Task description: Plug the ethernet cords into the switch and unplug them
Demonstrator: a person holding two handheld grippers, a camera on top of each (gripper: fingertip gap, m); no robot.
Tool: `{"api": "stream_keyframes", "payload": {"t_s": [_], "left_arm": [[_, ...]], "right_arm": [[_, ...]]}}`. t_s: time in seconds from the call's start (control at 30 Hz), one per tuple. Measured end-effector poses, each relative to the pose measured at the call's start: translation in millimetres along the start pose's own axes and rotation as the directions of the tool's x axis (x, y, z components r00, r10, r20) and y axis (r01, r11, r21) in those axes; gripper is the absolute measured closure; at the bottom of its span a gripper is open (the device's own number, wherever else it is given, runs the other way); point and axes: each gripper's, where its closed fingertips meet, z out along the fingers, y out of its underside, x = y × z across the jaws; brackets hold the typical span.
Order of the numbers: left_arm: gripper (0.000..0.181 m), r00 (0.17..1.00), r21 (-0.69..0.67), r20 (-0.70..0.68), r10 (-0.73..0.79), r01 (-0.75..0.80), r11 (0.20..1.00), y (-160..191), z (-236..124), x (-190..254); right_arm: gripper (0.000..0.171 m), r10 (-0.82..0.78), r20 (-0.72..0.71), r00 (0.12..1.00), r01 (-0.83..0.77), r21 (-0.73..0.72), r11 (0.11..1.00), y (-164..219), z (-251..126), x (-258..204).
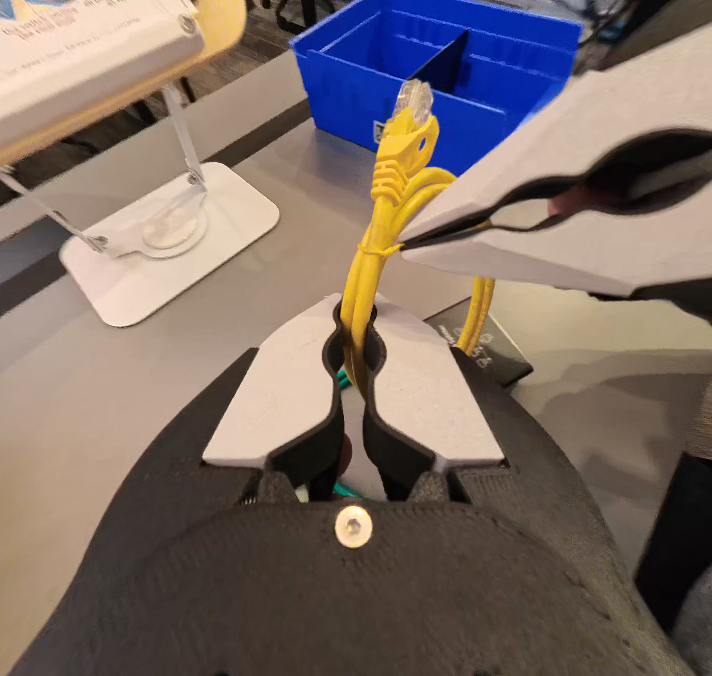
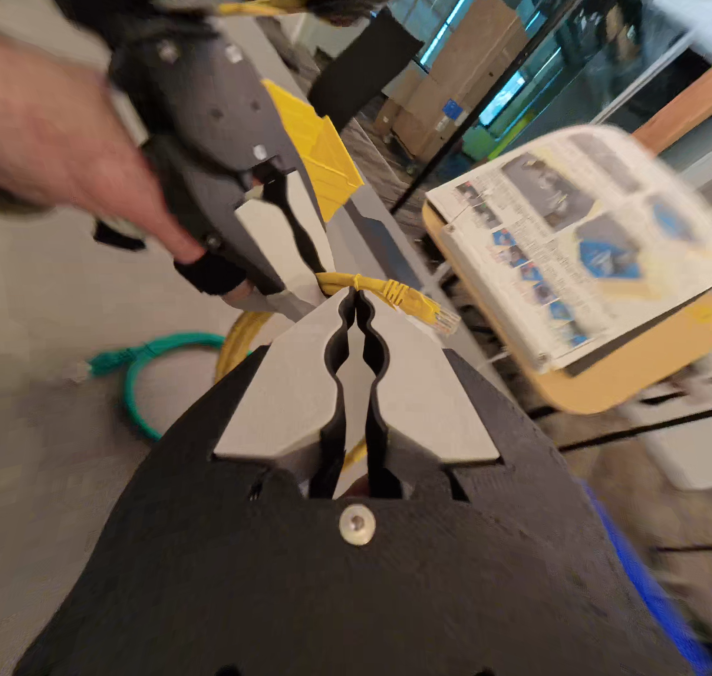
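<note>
A coiled yellow ethernet cord (image 1: 362,272) is bound by a thin yellow twist tie (image 1: 379,250). Its clear plug (image 1: 414,99) points up and away. My left gripper (image 1: 356,305) is shut on the cord's doubled strands, held above the table. My right gripper (image 1: 402,247) comes in from the right, its tips shut on the tie's end. In the right wrist view my right gripper (image 2: 355,291) pinches the tie beside the yellow plug (image 2: 420,307), and the left gripper (image 2: 312,284) is held by a hand. A black box (image 1: 497,349), seemingly the switch, lies under the cord. A green cord (image 2: 154,353) lies coiled on the table.
A blue divided bin (image 1: 424,60) stands at the table's far side. A white stand (image 1: 173,241) holding a printed sign (image 1: 77,41) is at the left; the sign (image 2: 578,241) also shows in the right wrist view. Chair legs and boxes lie beyond the table.
</note>
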Motion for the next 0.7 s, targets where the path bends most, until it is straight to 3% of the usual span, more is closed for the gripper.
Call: {"api": "stream_keyframes", "payload": {"t_s": [0.07, 0.17, 0.27, 0.3, 0.33, 0.43, 0.5, 0.53, 0.6, 0.7], "left_arm": [[0.176, 0.994, -0.018, -0.086, -0.062, 0.061, 0.998, 3.1, 2.9, 5.1], [0.176, 0.962, -0.069, -0.22, -0.16, 0.149, 0.987, 9.4, 6.3, 14.4], [0.176, 0.941, -0.081, -0.256, -0.223, 0.209, 0.975, 9.5, 6.4, 18.2], [0.176, 0.94, -0.07, -0.255, -0.225, 0.214, 0.974, 7.5, 6.2, 19.5], [0.176, 0.951, -0.052, -0.229, -0.207, 0.201, 0.978, 5.5, 6.3, 18.8], [0.176, 0.995, 0.053, -0.034, -0.093, 0.095, 0.994, -7.0, 2.8, -1.0], [0.176, 0.999, 0.154, 0.039, -0.018, 0.012, 0.988, -22.8, -5.4, -8.4], [0.176, 0.995, 0.177, 0.097, 0.027, -0.044, 0.983, -28.3, -8.5, -11.5], [0.176, 0.973, 0.241, 0.193, 0.124, -0.169, 0.956, -42.7, -15.3, -11.2], [0.176, 0.933, 0.254, 0.3, 0.2, -0.28, 0.926, -54.1, -20.8, -9.6]], "right_arm": [[0.171, -0.335, -0.053, 0.941, 0.329, -0.097, 0.939, -1.8, -0.5, -4.2], [0.171, -0.751, -0.002, 0.66, 0.733, -0.216, 0.645, -0.4, 0.2, -13.5], [0.171, -0.867, 0.03, 0.497, 0.855, -0.186, 0.484, 3.2, -1.8, -13.3], [0.171, -0.879, 0.018, 0.476, 0.868, -0.169, 0.467, 2.3, -3.4, -12.1], [0.171, -0.848, 0.01, 0.53, 0.839, -0.151, 0.523, 1.8, -5.5, -9.6], [0.168, -0.583, -0.048, 0.811, 0.578, -0.084, 0.811, -10.5, -19.9, -3.3], [0.166, -0.233, -0.001, 0.973, 0.233, -0.007, 0.973, -17.9, -26.1, -9.7], [0.157, -0.018, 0.048, 0.999, 0.018, 0.008, 1.0, -17.3, -25.2, -12.3], [0.138, 0.365, 0.128, 0.922, -0.374, 0.052, 0.926, -16.8, -20.9, -8.9], [0.142, 0.682, 0.271, 0.68, -0.727, 0.124, 0.676, -22.5, -20.2, 4.5]]}}
